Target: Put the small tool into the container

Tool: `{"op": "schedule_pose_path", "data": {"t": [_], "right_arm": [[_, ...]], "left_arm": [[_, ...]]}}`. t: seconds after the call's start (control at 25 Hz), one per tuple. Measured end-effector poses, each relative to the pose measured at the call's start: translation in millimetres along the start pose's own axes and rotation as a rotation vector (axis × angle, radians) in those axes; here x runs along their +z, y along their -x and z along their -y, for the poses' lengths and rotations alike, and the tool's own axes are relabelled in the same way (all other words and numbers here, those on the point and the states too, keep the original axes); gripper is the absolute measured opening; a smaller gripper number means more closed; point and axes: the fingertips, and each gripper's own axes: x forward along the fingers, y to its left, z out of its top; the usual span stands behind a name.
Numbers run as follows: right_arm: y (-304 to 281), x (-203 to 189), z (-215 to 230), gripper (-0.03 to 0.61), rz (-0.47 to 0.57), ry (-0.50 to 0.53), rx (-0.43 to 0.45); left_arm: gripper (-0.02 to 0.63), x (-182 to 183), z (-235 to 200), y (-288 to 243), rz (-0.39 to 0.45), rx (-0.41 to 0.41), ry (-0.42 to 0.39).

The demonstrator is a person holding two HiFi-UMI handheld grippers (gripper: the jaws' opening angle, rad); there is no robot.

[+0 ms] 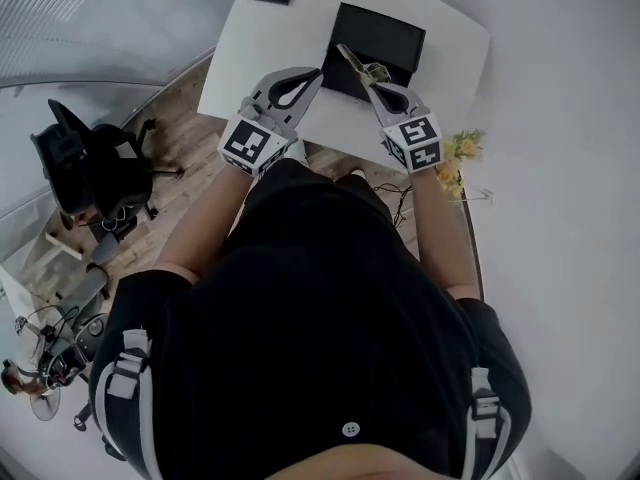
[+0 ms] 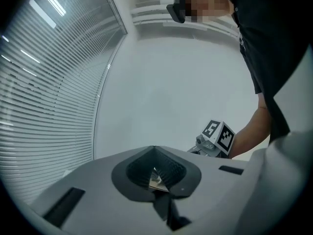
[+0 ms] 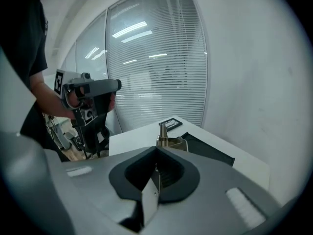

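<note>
Evidently stiff, thin, light and probably slick, the metal tool (image 3: 166, 142) is pinched near its base by the right gripper (image 1: 372, 76), above the black container's (image 1: 385, 33) near edge. The left gripper (image 1: 312, 74), beside the container, has its jaws pressed together.

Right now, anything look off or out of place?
Nothing stands out. The right gripper has jaws shut on the small brass-coloured metal tool, near the black rectangular container on the white table; nothing spilled or askew.

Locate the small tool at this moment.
In the head view, the small tool is clamped in the right gripper, at the near left edge of the black container on the white table.
</note>
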Motion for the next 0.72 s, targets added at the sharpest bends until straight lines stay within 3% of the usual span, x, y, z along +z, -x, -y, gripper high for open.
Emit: {"op": "schedule_pose_path", "data": {"t": [0.4,0.72], "right_arm": [[-52,-57,14,0.014,-0.211,-0.023,-0.049],[-79,-71,25,0.015,-0.270,-0.009,-0.050]], "left_arm": [[0.006,-38,-27,-23,-0.034,-0.115,0.043],[0.006,-57,-34,-34,-0.060,-0.144,0.045]]}}
